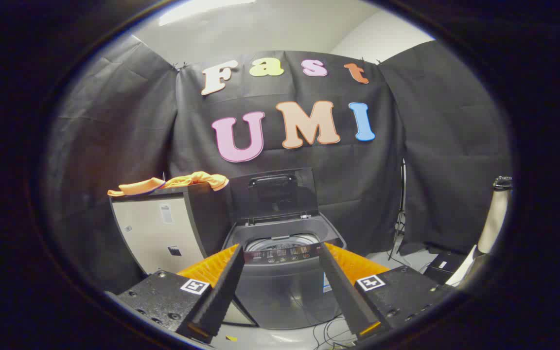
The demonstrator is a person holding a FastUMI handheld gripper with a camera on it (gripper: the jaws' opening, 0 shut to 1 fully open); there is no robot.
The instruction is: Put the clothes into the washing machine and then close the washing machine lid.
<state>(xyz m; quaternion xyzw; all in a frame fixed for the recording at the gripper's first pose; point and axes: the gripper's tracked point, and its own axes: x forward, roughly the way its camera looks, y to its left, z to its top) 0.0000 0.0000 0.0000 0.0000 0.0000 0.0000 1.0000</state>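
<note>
The hand-held gripper (282,253) is pointing forward and slightly down at the washing machine (282,272), its two fingers (224,287) spread wide apart with nothing between them but the view of the machine's front and control panel (282,254). The machine is standing just ahead of the fingertips, its lid (274,194) raised upright at the back, leaving the drum opening (280,241) showing. The clothes (173,183), an orange bundle, are lying on top of a pale cabinet (163,233) just beside the machine, well beyond the fingers. Cables (328,330) are trailing on the floor below.
</note>
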